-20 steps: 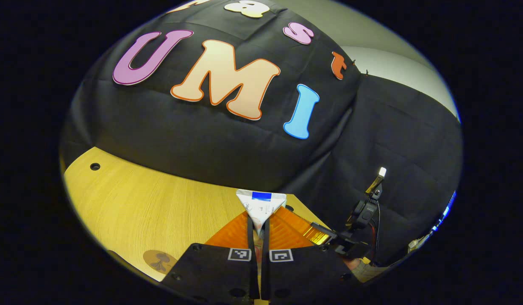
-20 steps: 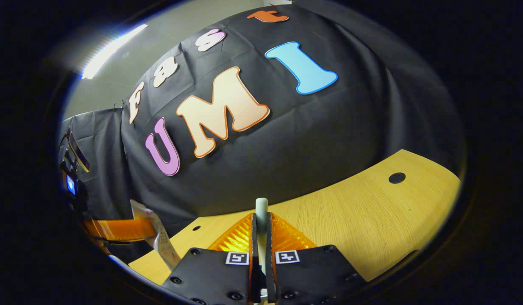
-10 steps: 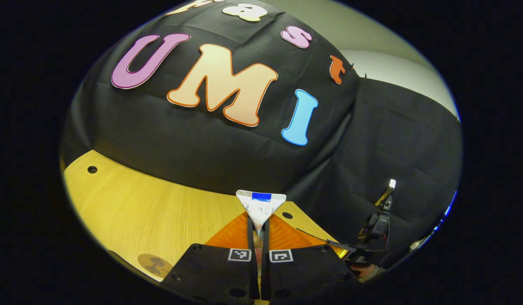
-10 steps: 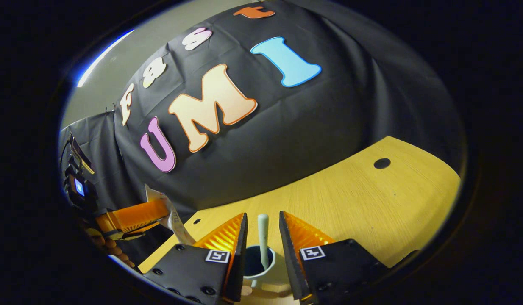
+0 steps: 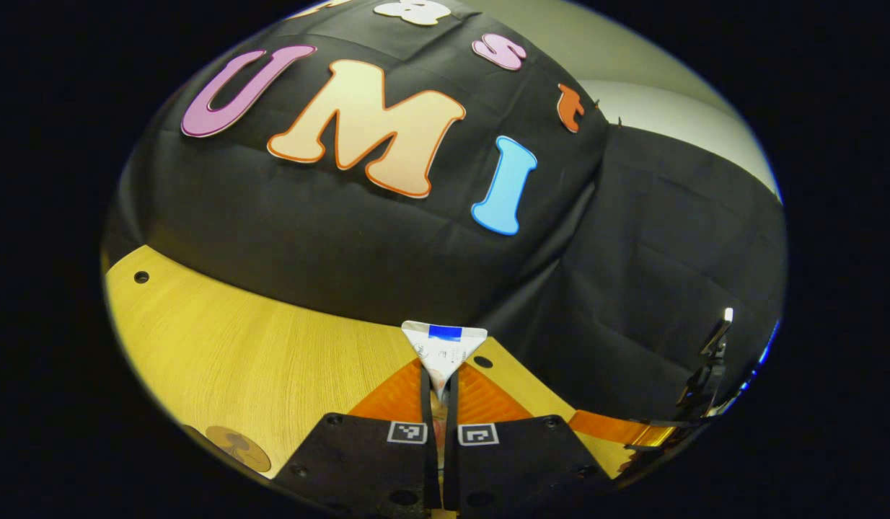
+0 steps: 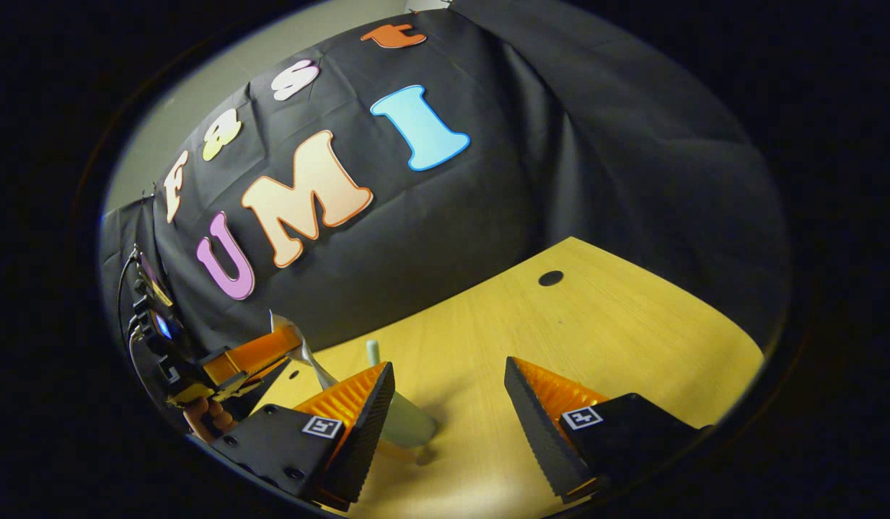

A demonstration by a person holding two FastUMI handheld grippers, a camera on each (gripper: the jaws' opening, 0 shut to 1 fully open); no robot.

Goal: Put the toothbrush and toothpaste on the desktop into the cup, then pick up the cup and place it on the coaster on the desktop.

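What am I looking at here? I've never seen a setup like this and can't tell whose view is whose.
No robot: a person holds a pair of two-finger tongs in each hand, with a fisheye camera riding on each. In the left gripper view, the left tongs are shut on the toothpaste, over the wooden desktop, where the round coaster lies. In the right gripper view, the right tongs are open and hold nothing. Beyond their left finger stands the cup with the toothbrush handle sticking up from it. Farther left you see the left tongs carrying the toothpaste.
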